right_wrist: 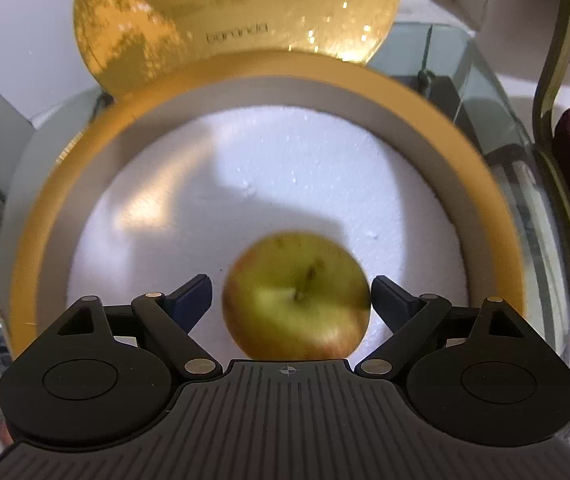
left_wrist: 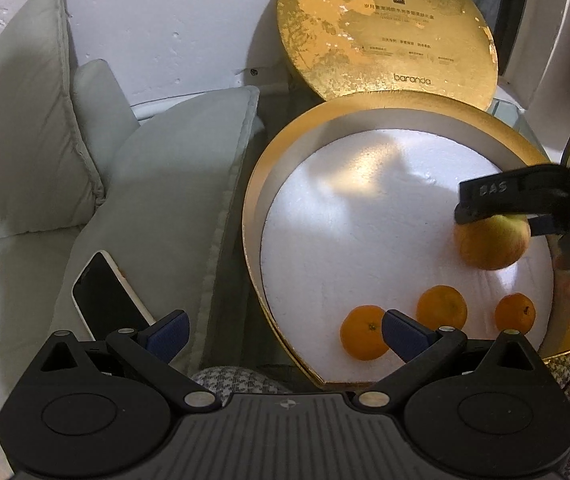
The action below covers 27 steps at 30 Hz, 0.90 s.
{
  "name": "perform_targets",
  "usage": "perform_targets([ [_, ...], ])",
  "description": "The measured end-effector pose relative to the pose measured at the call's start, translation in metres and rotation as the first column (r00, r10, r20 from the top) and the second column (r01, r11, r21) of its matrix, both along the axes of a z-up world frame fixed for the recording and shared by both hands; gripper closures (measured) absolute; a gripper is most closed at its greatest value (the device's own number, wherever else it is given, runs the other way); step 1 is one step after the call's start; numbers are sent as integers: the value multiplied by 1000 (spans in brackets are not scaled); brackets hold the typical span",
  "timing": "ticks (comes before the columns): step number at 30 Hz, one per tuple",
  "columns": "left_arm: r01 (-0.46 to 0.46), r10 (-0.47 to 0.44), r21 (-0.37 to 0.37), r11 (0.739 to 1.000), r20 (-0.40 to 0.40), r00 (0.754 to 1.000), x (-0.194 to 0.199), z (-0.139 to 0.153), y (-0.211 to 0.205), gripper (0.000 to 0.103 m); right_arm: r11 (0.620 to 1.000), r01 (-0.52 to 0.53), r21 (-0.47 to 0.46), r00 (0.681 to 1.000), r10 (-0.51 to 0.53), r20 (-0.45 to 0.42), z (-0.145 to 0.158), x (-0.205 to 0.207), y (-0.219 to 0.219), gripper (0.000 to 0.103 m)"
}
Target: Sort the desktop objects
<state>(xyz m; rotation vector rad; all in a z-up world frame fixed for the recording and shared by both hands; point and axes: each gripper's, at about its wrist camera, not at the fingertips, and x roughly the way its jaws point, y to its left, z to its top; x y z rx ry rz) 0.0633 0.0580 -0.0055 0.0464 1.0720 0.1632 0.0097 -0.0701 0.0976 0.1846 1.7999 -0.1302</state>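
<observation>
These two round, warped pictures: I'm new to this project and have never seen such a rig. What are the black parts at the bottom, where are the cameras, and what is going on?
No robot here: a person holds a two-finger gripper in each hand, each with a fisheye camera looking along its fingers.

The left gripper, seen from its own camera, is open and empty. Beyond it, a round gold box with a white foam floor holds three oranges. Its gold lid leans behind, and a phone lies on the cushion.

The right gripper brackets an apple over the box; whether it grips is unclear, since a gap shows at one finger.
</observation>
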Motion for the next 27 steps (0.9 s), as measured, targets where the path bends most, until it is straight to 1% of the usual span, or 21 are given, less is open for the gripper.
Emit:
perform_targets([
  [6,5,-5,1,1000,12,1000,-15,8,-6,1,997,54,52,996,-58,61,50,-8,-16,13],
  [10,9,-9,4,1000,9,1000,-27,10,-10,1,989,111,100,990,-119,80,88,-28,-27,12],
  [13,15,-15,8,1000,8,1000,-35,11,-14,1,981,153,122,983,-164,88,111,-49,-32,12],
  [14,19,-19,11,1000,10,1000,-38,11,-16,1,979,166,122,979,-178,96,118,-56,-33,12],
  [17,35,-36,19,999,14,999,-45,13,-24,1,979,194,67,966,-202,160,140,-81,-32,15],
  [20,62,-62,29,998,18,998,-52,16,-34,1,985,164,52,969,-171,180,152,-99,-27,15],
  [23,84,-85,44,996,18,996,-58,19,-44,1,986,153,66,974,-162,156,156,-111,-25,15],
  [27,94,-96,68,993,22,995,-66,23,-52,1,984,155,89,974,-167,152,160,-119,-26,15],
])
